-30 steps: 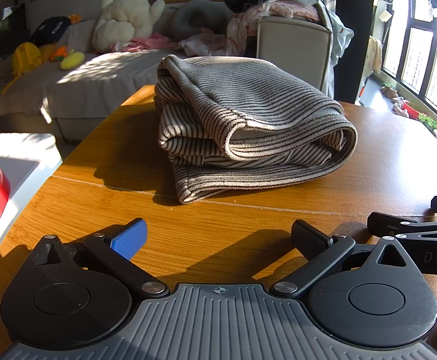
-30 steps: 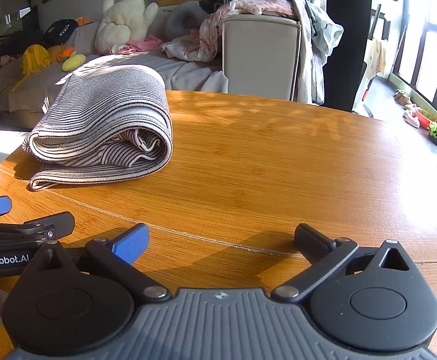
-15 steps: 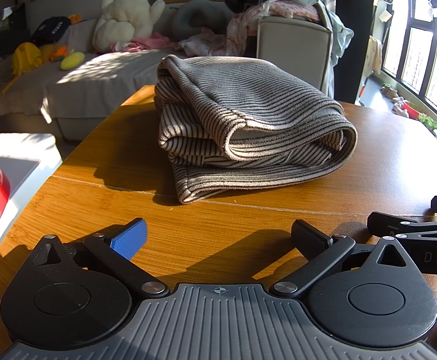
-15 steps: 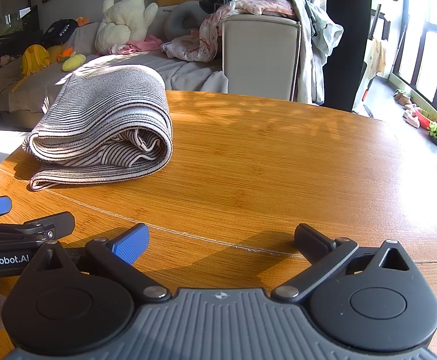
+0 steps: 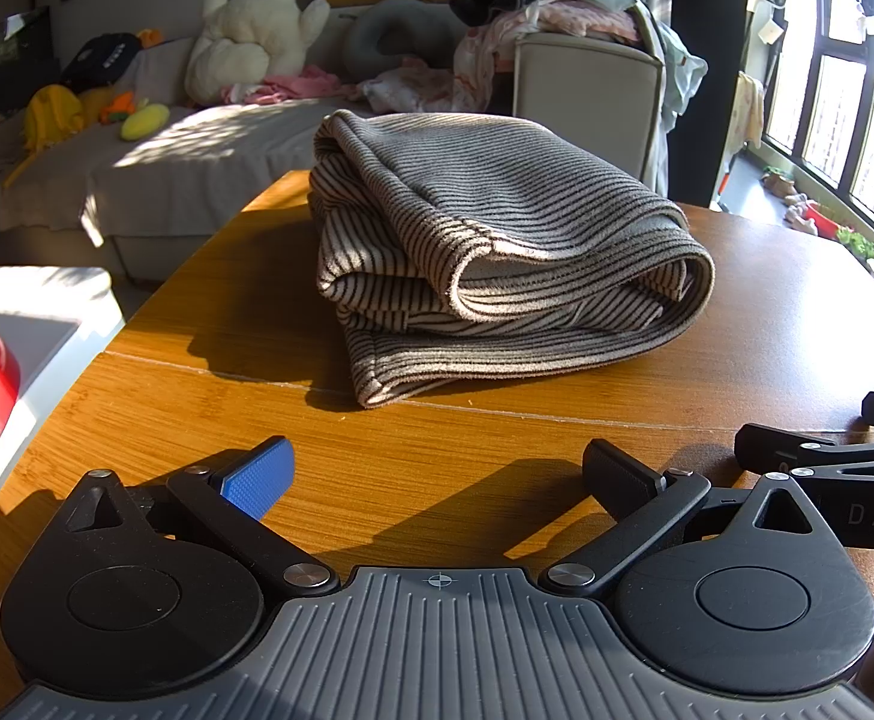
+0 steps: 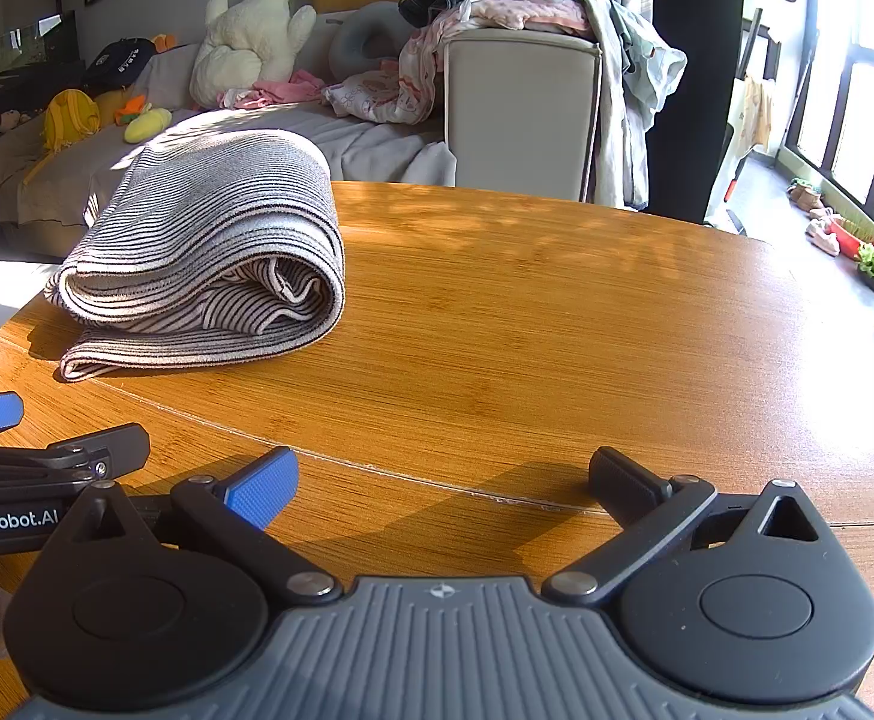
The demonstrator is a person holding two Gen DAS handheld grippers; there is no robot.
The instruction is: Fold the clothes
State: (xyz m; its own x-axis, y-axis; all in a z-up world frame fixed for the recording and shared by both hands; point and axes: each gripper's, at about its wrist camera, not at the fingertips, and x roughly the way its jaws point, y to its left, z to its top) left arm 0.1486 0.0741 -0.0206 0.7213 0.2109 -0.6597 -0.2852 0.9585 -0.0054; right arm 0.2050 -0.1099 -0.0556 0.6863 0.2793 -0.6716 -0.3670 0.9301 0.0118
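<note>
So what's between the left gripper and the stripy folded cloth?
Only bare wooden table with a thin seam line, between the left gripper and the striped folded cloth, in the left wrist view.

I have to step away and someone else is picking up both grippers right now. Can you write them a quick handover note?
Left gripper: open, empty, low over the wooden table, short of the garment.
Right gripper: open, empty, beside the left one, the garment off to its left.
Striped garment: folded into a layered bundle near the table's far edge, nothing touching it.
Done: this piece looks folded.
Left: possibly the loose clothes heaped on the chair behind the table.
</note>
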